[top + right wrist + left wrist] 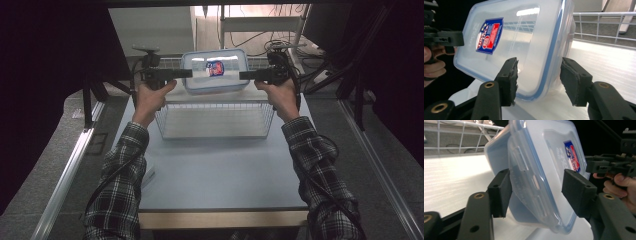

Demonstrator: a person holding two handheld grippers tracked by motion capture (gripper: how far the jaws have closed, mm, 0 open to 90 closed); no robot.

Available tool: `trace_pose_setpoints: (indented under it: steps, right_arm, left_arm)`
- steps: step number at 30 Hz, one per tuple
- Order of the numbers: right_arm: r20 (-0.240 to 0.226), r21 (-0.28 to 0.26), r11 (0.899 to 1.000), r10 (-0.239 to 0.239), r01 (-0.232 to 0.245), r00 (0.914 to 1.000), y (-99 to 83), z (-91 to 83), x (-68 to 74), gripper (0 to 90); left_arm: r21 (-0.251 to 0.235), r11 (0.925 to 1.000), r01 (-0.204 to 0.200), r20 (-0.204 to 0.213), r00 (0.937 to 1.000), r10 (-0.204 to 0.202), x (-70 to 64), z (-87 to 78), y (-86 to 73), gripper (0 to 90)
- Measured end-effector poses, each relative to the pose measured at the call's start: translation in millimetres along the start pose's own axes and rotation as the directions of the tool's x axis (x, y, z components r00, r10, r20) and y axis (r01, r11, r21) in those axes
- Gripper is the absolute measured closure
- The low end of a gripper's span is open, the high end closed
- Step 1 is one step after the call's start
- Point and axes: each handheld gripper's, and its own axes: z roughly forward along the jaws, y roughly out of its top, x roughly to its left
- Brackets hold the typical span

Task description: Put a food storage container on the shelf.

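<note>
from the high view, a clear lidded container [215, 70] with a blue seal and a red-and-blue label hangs between the left gripper [186, 73] and the right gripper [244, 75], one at each short end, up above the far edge of a white wire basket [215, 131] that stands on the pale table [220, 175]; the basket looks empty, so the lift seems done and the carry — over the basket or away from it, i cannot tell which — is what remains, along with the setting down. in the left gripper view, the container [536, 170] sits tilted between the two black jaws, which stand fairly wide on either side of its end; the near pad looks pressed to the wall by the latch, the far pad close to the lid, though whether both truly bite is hard to say. the other gripper and a hand [621, 187] appear beyond. in the right gripper view, the container [524, 42] stands on edge between this gripper's jaws, again spread about its thickness — the left pad seems to touch the lid face, the right pad looks just apart from the base, basket wire [604, 25] behind.
</note>
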Motion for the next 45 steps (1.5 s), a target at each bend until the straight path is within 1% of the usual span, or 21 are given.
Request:
trace_pose_setpoints:
  steps: [2, 5, 7, 9, 11, 12, 15, 17, 18, 21, 25, 27, 29, 33, 34, 37, 38, 40, 42, 43, 45]
  right_arm:
    - [-0.018, -0.008, 0.999, 0.034, -0.034, 0.9993, -0.8, 1.2, -3.0, 48.6]
    - [-0.015, -0.002, 0.999, 0.047, -0.047, 0.9988, -0.7, 1.3, -2.9, 48.8]
    - [0.005, 0.005, 0.999, 0.043, -0.043, 0.9991, -1.6, 1.4, -0.6, 48.7]
    - [0.029, -0.023, 0.999, 0.035, -0.034, 0.999, -0.7, -0.8, 1.1, 52.3]
    - [0.05, -0.027, 0.999, 0.025, -0.023, 0.9985, 1.4, -1.3, 2.9, 52.3]
    - [0.058, -0.027, 0.999, 0.019, -0.017, 0.9981, 2.0, -1.4, 4.1, 52.6]
    - [0.077, -0.027, 1.0, -0.004, 0.006, 0.997, 2.2, -2.0, 8.0, 54.7]
    - [0.082, -0.031, 0.999, -0.013, 0.016, 0.9965, 1.8, -2.1, 8.7, 54.7]
    - [0.082, -0.032, 0.999, -0.014, 0.016, 0.9965, 1.6, -2.3, 8.6, 54.8]
    - [0.079, -0.046, 0.998, -0.031, 0.034, 0.9964, 0.2, -4.6, 8.7, 57.2]
    - [0.053, -0.074, 0.994, -0.081, 0.085, 0.9953, -4.4, -12.0, 11.7, 51.1]
    - [0.051, -0.075, 0.992, -0.103, 0.106, 0.9934, -7.8, -14.8, 13.7, 47.2]
    - [0.034, -0.075, 0.989, -0.122, 0.124, 0.9919, -12.0, -17.4, 15.7, 43.7]
    - [0.021, -0.078, 0.985, -0.153, 0.154, 0.9881, -21.6, -22.7, 19.6, 37.8]
    - [0.018, -0.078, 0.984, -0.161, 0.162, 0.9869, -24.2, -24.1, 20.7, 36.2]
    - [0.023, -0.078, 0.977, -0.197, 0.199, 0.98, -32.9, -27.9, 26.0, 32.2]
    - [0.028, -0.078, 0.975, -0.207, 0.208, 0.978, -36.0, -29.1, 27.8, 30.9]
    - [0.029, -0.08, 0.97, -0.228, 0.229, 0.9733, -42.2, -31.3, 30.4, 28.6]
    - [0.029, -0.086, 0.966, -0.243, 0.244, 0.9696, -48.5, -33.9, 33.0, 26.3]
    - [0.029, -0.086, 0.963, -0.254, 0.255, 0.9668, -51.7, -34.9, 34.0, 24.9]
    - [0.02, -0.082, 0.959, -0.271, 0.272, 0.9623, -60.5, -36.7, 35.9, 21.7]
  left_arm:
    - [-0.012, 0.9998, 0.016, 0.01, 0.9998, -0.016, 3.2, 1.3, -0.4, 41.2]
    - [-0.001, 0.9997, 0.026, -0.002, 0.9997, -0.026, 5.5, 2.3, 3.0, 40.4]
    - [-0.004, 0.9999, -0.012, -0.068, 0.9976, 0.011, 1.2, 2.8, 5.6, 38.4]
    - [0.012, 0.9993, -0.035, -0.098, 0.9945, 0.036, -2.1, 5.1, 6.6, 38.7]
    - [0.015, 0.9984, -0.055, -0.141, 0.9883, 0.057, -4.4, 6.1, 7.4, 38.7]
    - [0.014, 0.9981, -0.06, -0.148, 0.987, 0.062, -4.6, 6.7, 8.2, 37.9]
    - [0.012, 0.9984, -0.054, -0.144, 0.9881, 0.056, -3.8, 8.7, 9.4, 38.5]
    - [0.011, 0.9978, -0.065, -0.147, 0.9869, 0.066, -5.1, 8.4, 9.2, 39.3]
    - [0.011, 0.9968, -0.079, -0.156, 0.9845, 0.08, -6.8, 7.9, 9.1, 40.1]
    - [0.029, 0.9913, -0.128, -0.197, 0.9716, 0.131, -13.3, 3.7, 9.3, 40.4]
    - [0.011, 0.9834, -0.181, -0.167, 0.9693, 0.18, -21.9, -6.1, 4.4, 33.1]
    - [0.009, 0.9764, -0.216, -0.153, 0.9646, 0.215, -26.1, -9.3, -1.4, 29.8]
    - [0.018, 0.9669, -0.255, -0.152, 0.9551, 0.254, -29.5, -12.1, -8.4, 26.0]
    - [0.021, 0.9526, -0.303, -0.142, 0.9422, 0.303, -36.2, -16.8, -23.4, 20.7]
    - [0.025, 0.9459, -0.323, -0.148, 0.9346, 0.323, -39.0, -18.2, -28.0, 20.1]
    - [0.028, 0.9319, -0.362, -0.145, 0.9209, 0.362, -44.4, -21.1, -38.8, 15.7]
    - [0.036, 0.9303, -0.365, -0.141, 0.9196, 0.366, -46.4, -22.5, -42.5, 14.9]
    - [0.046, 0.9295, -0.366, -0.126, 0.9209, 0.369, -49.9, -24.9, -50.3, 13.7]
    - [0.054, 0.9269, -0.371, -0.119, 0.9193, 0.375, -53.9, -27.1, -58.8, 13.1]
    - [0.055, 0.9231, -0.381, -0.111, 0.9164, 0.384, -56.2, -28.4, -65.8, 12.1]
    - [0.053, 0.9219, -0.384, -0.108, 0.9156, 0.387, -58.3, -29.5, -73.4, 10.3]
